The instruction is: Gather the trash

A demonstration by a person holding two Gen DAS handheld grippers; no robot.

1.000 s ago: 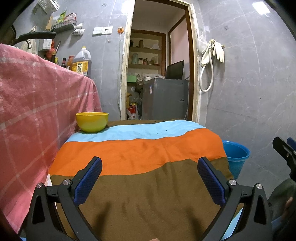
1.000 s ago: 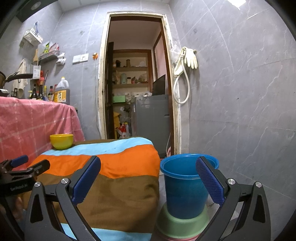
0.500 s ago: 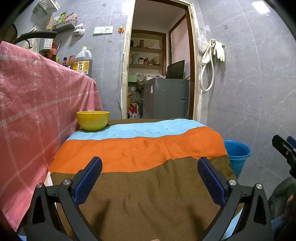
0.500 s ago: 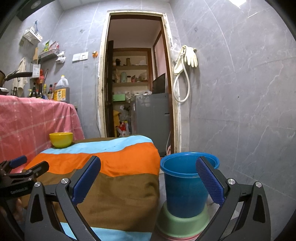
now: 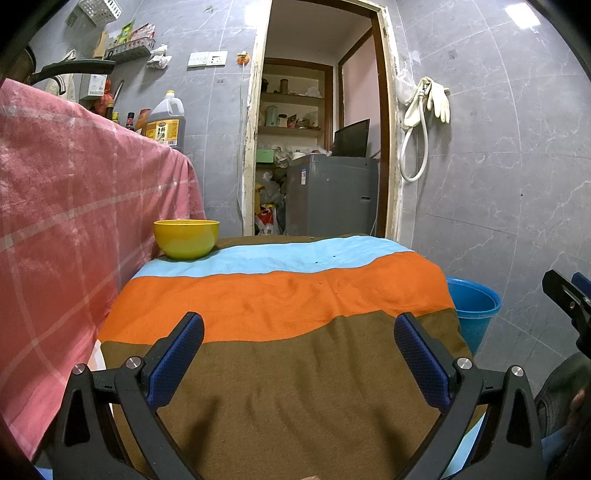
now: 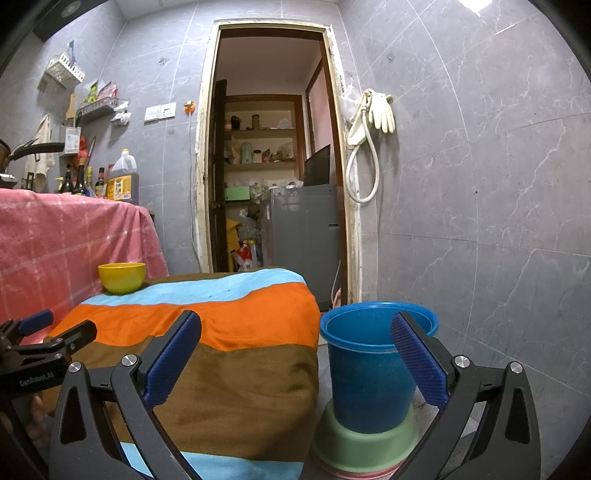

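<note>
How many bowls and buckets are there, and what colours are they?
Round yellow bowl on the striped cloth: 1
Blue plastic bucket on the floor: 1
Green plastic basin under the bucket: 1
Total: 3

Cool, fairly dim overhead light glares off the grey wall tiles (image 5: pixel 517 14) at top right, both views sharp yet bowed by fisheye, with black vignetted corners and soft shadows.

Bowl (image 5: pixel 186 239) on table (image 5: pixel 295 295), bucket (image 6: pixel 369 369) right.
</note>
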